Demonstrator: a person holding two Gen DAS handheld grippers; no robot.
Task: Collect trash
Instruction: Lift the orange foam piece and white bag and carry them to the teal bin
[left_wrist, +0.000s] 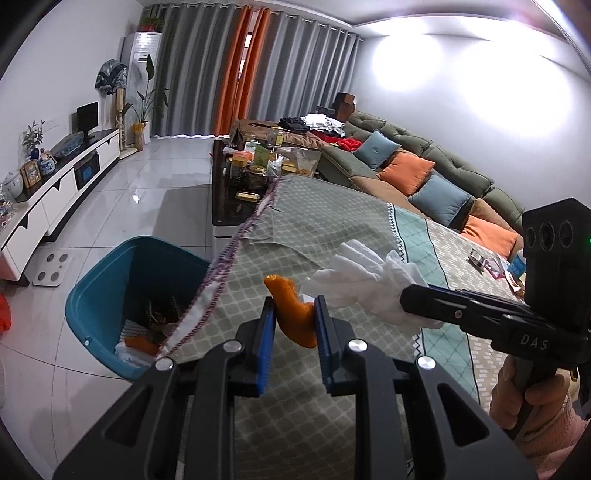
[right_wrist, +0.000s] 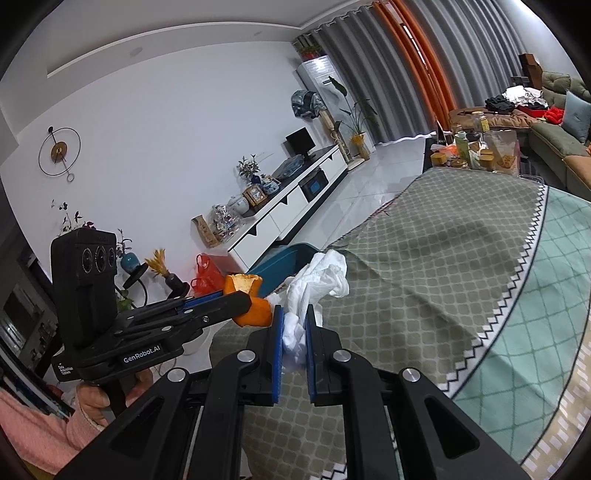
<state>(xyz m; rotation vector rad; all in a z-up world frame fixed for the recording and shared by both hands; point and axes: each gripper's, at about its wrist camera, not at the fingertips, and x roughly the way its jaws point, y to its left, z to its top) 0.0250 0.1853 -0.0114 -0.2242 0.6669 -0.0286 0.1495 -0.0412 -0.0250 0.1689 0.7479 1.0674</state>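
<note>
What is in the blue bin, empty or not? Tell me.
Not empty. The left wrist view looks down into the blue bin: orange peel, white paper and dark scraps lie at its bottom.

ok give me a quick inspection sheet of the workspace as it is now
surface: table under a green patterned cloth, bare where the hand-held grippers work
job's things: orange peel and crumpled white tissue, both held; blue bin on the floor at the table edge, with trash inside
clutter: jars and boxes on the dark table beyond; small packets at the cloth's far side
grippers: left hand-held gripper shut on the orange peel; right hand-held gripper shut on the tissue, the two side by side above the cloth
cables: nothing seen
surroundings: sofa with cushions, TV cabinet, grey and orange curtains, tiled floor
</note>
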